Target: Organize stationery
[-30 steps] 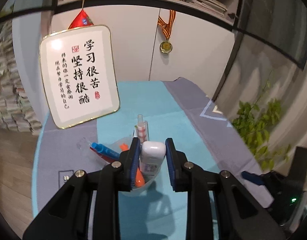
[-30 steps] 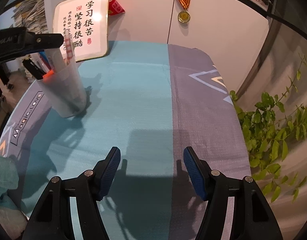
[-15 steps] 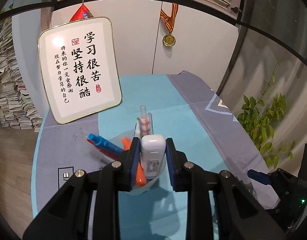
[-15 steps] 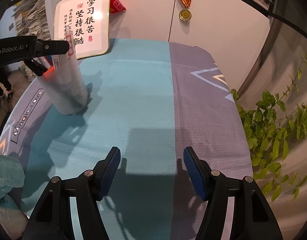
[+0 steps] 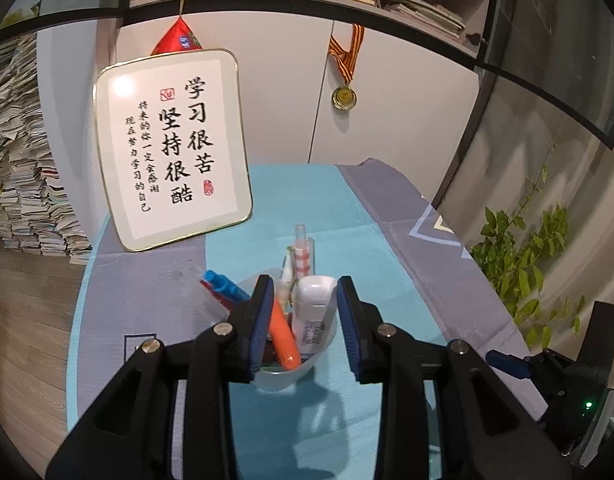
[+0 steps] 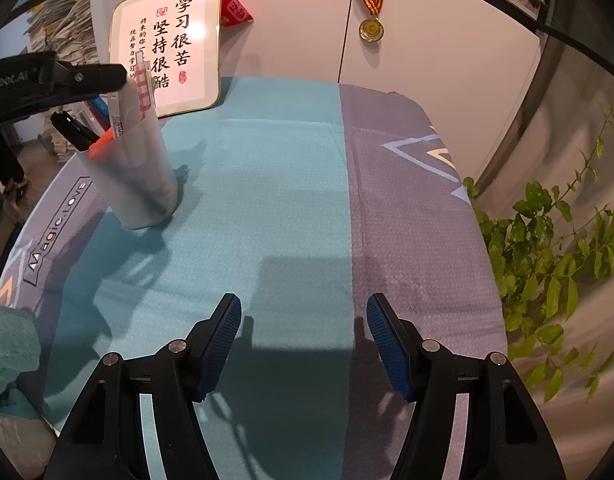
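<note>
A translucent white pen cup [image 5: 279, 378] stands on the teal cloth and holds an orange marker [image 5: 283, 336], a blue pen [image 5: 223, 284], a red-checked pen [image 5: 303, 254] and a white capped stick with a barcode label [image 5: 315, 304]. My left gripper [image 5: 306, 292] hovers over the cup with the white stick between its jaws. The jaws are opening, a gap shows at the left pad, and the stick rests in the cup. The right wrist view shows the cup [image 6: 143, 184] at the far left. My right gripper [image 6: 303, 320] hangs open over bare cloth.
A framed calligraphy plaque [image 5: 171, 148] leans against the white cabinet behind the cup. A medal [image 5: 343, 96] hangs on the cabinet door. A leafy plant [image 6: 547, 248] stands past the table's right edge, and paper stacks [image 5: 15, 168] rise on the left. The table cloth [image 6: 407, 200] is teal and grey.
The left jaws have spread slightly apart around the white stick, which stays in the cup. The right gripper has not moved.
</note>
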Tool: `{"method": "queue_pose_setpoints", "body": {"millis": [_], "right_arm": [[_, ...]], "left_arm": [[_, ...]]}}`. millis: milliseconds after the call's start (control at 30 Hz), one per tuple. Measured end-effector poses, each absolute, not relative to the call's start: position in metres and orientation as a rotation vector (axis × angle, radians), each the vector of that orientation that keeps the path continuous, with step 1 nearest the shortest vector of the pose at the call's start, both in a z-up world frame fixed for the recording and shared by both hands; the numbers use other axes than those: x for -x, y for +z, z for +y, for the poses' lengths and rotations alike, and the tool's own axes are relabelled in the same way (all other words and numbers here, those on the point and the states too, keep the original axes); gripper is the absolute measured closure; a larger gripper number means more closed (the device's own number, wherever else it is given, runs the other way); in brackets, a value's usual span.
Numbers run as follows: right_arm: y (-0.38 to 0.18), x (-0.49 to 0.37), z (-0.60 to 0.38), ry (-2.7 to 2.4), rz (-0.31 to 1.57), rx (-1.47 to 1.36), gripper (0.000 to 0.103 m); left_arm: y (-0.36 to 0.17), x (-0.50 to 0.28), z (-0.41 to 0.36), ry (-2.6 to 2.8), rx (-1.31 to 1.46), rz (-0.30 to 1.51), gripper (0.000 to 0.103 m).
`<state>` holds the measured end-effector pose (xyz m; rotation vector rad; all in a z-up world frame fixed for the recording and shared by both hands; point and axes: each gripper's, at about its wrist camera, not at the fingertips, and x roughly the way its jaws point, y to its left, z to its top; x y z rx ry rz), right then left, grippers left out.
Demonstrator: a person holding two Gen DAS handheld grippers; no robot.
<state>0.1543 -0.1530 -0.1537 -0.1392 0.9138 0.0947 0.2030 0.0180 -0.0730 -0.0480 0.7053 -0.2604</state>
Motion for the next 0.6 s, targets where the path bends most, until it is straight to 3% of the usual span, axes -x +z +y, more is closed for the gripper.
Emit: {"method": "queue_pose_setpoints", "body": {"millis": [600], "right_arm": [[-0.15, -0.151, -0.144, 0.108, 0.908, 0.156, 0.037]], "left_arm": [[-0.055, -0.167, 0.055, -0.238, 0.099, 0.617, 0.072]]}}
